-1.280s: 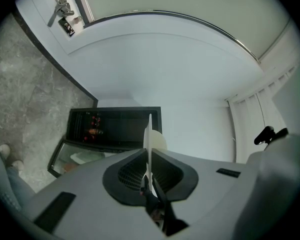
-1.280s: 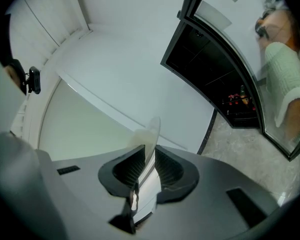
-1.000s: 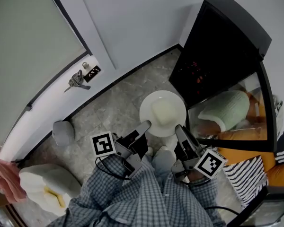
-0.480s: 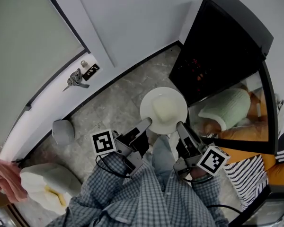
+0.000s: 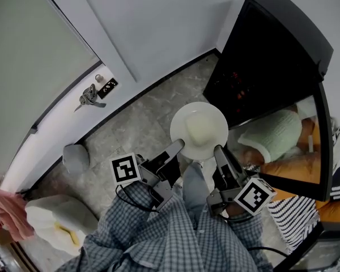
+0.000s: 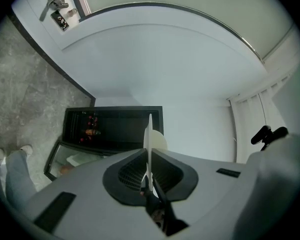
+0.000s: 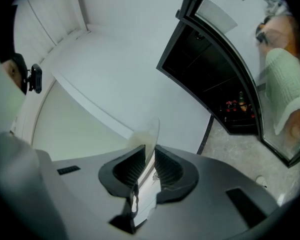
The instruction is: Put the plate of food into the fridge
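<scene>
A white plate (image 5: 210, 137) with a pale lump of food (image 5: 198, 128) is held level over the floor in the head view. My left gripper (image 5: 179, 145) is shut on its near-left rim and my right gripper (image 5: 217, 150) is shut on its near-right rim. The plate's edge (image 6: 149, 139) stands thin between the left jaws, and the rim (image 7: 151, 134) shows between the right jaws. A small black fridge (image 5: 272, 50) stands just beyond the plate at the right, its glass door (image 5: 306, 152) swung open toward me. Bottles (image 6: 90, 131) sit inside it.
A white door with a metal handle (image 5: 89, 95) is at the left. A grey round object (image 5: 75, 157) and a white bag (image 5: 51, 222) lie on the marble floor. The fridge's glass door reflects a person. My plaid-clad legs (image 5: 170, 231) fill the foreground.
Both grippers have carried the plate a little forward and to the right, nearer the open fridge. The grips on the rim have not changed.
</scene>
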